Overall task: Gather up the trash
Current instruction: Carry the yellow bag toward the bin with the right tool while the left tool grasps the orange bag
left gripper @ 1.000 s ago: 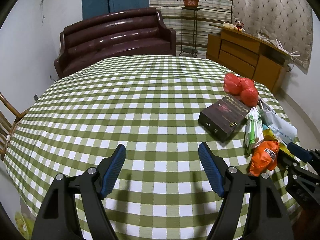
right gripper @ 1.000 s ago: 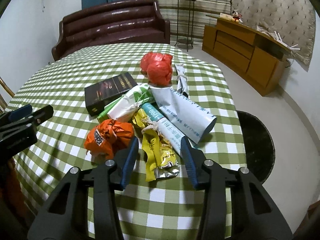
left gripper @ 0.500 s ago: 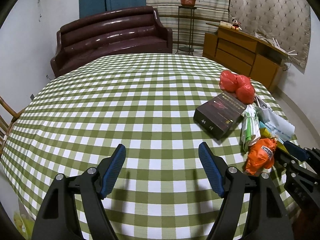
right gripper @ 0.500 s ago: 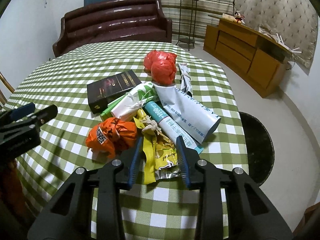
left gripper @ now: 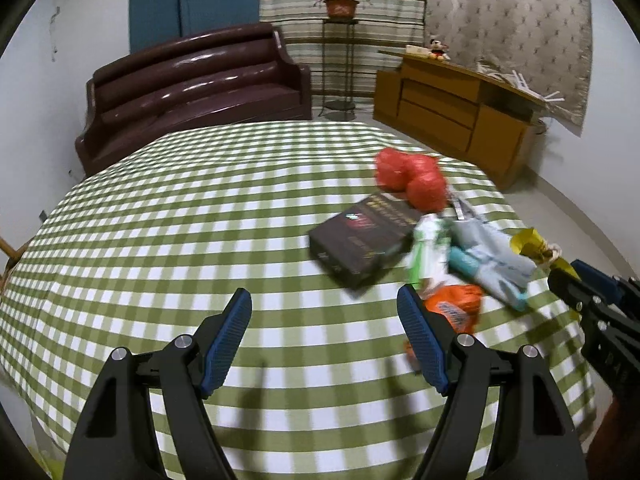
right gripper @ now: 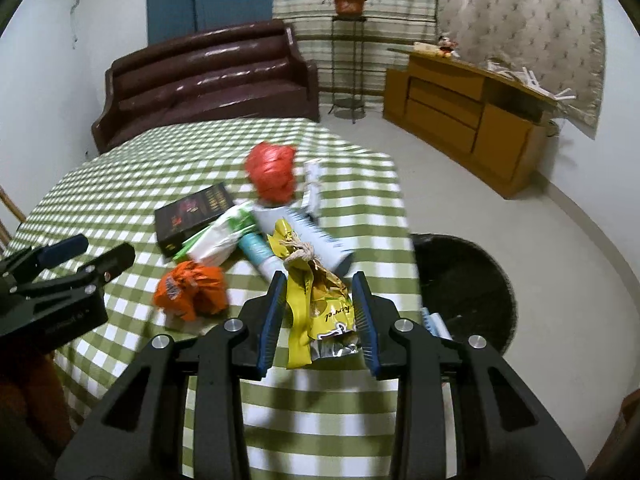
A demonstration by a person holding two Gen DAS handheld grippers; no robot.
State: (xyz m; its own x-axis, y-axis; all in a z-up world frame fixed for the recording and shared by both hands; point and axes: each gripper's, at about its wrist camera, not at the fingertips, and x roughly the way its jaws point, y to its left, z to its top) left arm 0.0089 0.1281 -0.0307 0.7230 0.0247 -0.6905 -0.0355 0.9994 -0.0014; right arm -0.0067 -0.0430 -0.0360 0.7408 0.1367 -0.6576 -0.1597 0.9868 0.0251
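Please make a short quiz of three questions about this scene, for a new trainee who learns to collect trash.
1. True or false: the left hand-held gripper is shut on the black box.
2. Which item sits between the fingers of the right hand-held gripper?
A. red bag
B. yellow wrapper
C. orange bag
3. Fill in: the black bin stands on the ____ beside the table.

Key
1. False; it is open over bare cloth.
2. B, the yellow wrapper.
3. Floor; see the black bin.

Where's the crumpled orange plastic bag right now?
The crumpled orange plastic bag lies on the green checked tablecloth near its front edge, left of the yellow snack wrapper between the right gripper's fingers, in front of the white-green packet.
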